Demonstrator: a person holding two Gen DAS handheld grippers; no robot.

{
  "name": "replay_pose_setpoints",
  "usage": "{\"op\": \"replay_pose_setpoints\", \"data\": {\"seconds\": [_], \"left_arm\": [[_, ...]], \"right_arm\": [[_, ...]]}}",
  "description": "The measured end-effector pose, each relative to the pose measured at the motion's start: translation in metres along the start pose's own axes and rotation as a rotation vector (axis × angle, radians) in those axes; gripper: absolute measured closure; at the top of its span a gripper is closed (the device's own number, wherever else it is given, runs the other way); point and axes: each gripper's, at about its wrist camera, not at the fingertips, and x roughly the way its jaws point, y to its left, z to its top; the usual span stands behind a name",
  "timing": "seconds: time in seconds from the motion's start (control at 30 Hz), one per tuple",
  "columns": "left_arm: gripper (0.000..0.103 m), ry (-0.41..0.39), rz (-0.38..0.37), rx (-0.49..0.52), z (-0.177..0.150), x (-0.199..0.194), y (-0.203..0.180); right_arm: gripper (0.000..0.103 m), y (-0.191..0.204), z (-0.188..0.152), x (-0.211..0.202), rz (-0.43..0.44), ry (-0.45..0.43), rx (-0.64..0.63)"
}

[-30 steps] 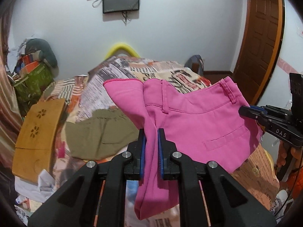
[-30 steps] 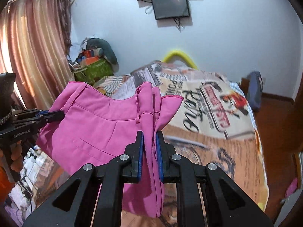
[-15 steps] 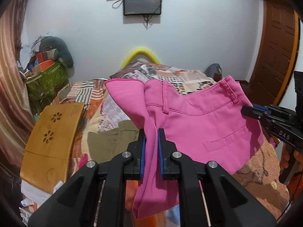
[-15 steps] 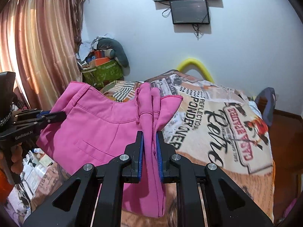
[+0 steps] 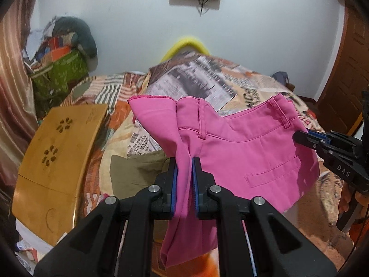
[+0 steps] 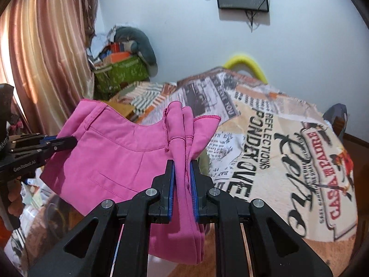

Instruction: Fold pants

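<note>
- Left wrist view: the left hand-held gripper (image 5: 184,182) is clamped on a bunched end of the pink pants (image 5: 242,152) at lower centre, and the right hand-held gripper (image 5: 310,139) pinches the other end of the waistband at the right edge.
- Right wrist view: the same pair is seen mirrored, the right hand-held gripper (image 6: 182,184) closed on gathered cloth and the left hand-held gripper (image 6: 57,142) gripping at the left edge.
- The pants (image 6: 120,157) hang spread in the air between both, above the bed (image 6: 288,161).
- Step, as judged: the garment is lifted and stretched, not yet laid; the next move calls for lowering it flat onto the bed without bunching.
- Writing: "DAS" and "GenRobot.AI" on the tools; the bedcover reads "REFLECTIONS", "PONDER OVER" and "CASA".
</note>
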Motion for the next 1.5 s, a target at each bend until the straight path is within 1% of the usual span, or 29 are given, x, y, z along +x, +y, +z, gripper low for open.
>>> {"op": "replay_pose_setpoints", "data": {"seconds": [0.1, 0.2, 0.3, 0.4, 0.43, 0.5, 0.6, 0.67, 0.7, 0.73, 0.8, 0.83, 0.9, 0.97, 1.1, 1.2, 1.37, 1.43, 1.5], "left_arm": [[0.092, 0.044, -0.016, -0.028, -0.002, 0.031, 0.013], [0.092, 0.083, -0.004, -0.029, -0.008, 0.059, 0.021], [0.092, 0.127, 0.002, -0.039, -0.017, 0.086, 0.028], [0.092, 0.183, 0.021, -0.037, -0.027, 0.108, 0.037], [0.092, 0.201, 0.019, -0.043, -0.03, 0.112, 0.04], [0.088, 0.221, 0.008, -0.065, -0.034, 0.116, 0.049], [0.087, 0.219, -0.019, -0.089, -0.034, 0.11, 0.059], [0.087, 0.203, 0.038, -0.055, -0.035, 0.103, 0.059], [0.087, 0.207, 0.065, -0.028, -0.036, 0.101, 0.058], [0.087, 0.231, 0.085, 0.004, -0.039, 0.104, 0.059], [0.087, 0.267, 0.111, 0.023, -0.045, 0.11, 0.062], [0.087, 0.291, 0.125, 0.028, -0.051, 0.115, 0.065], [0.087, 0.295, 0.134, 0.039, -0.058, 0.117, 0.067], [0.087, 0.276, 0.138, 0.057, -0.061, 0.113, 0.065], [0.087, 0.266, 0.116, 0.059, -0.057, 0.1, 0.055], [0.087, 0.221, 0.1, 0.072, -0.048, 0.078, 0.042], [0.087, 0.122, 0.074, 0.06, -0.027, 0.014, 0.017], [0.081, 0.063, 0.068, 0.071, -0.019, -0.022, 0.001], [0.069, 0.011, 0.055, 0.074, -0.012, -0.051, -0.01]], "right_arm": [[0.092, 0.0, -0.004, 0.029, -0.017, 0.041, -0.022], [0.092, -0.002, -0.007, 0.055, -0.027, 0.085, -0.041], [0.092, -0.002, -0.009, 0.079, -0.036, 0.154, -0.077], [0.092, -0.001, -0.008, 0.093, -0.042, 0.204, -0.099], [0.092, 0.0, -0.008, 0.095, -0.04, 0.215, -0.108], [0.09, 0.001, -0.007, 0.099, -0.039, 0.242, -0.133], [0.088, 0.001, -0.009, 0.1, -0.047, 0.261, -0.159], [0.087, -0.002, -0.012, 0.1, -0.055, 0.275, -0.171], [0.084, -0.003, -0.013, 0.102, -0.059, 0.286, -0.174], [0.082, -0.006, -0.015, 0.101, -0.063, 0.301, -0.175], [0.075, -0.011, -0.017, 0.1, -0.061, 0.309, -0.166], [0.074, -0.014, -0.019, 0.097, -0.065, 0.31, -0.162], [0.068, -0.019, -0.02, 0.093, -0.07, 0.313, -0.161], [0.068, -0.023, -0.021, 0.089, -0.078, 0.314, -0.159], [0.068, -0.033, -0.019, 0.07, -0.098, 0.29, -0.122], [0.068, -0.036, -0.011, 0.043, -0.088, 0.238, -0.089], [0.068, -0.02, 0.009, -0.021, -0.045, 0.105, -0.084], [0.068, -0.008, 0.016, -0.05, -0.031, 0.049, -0.094], [0.068, 0.006, 0.022, -0.083, -0.014, -0.019, -0.102]]}}
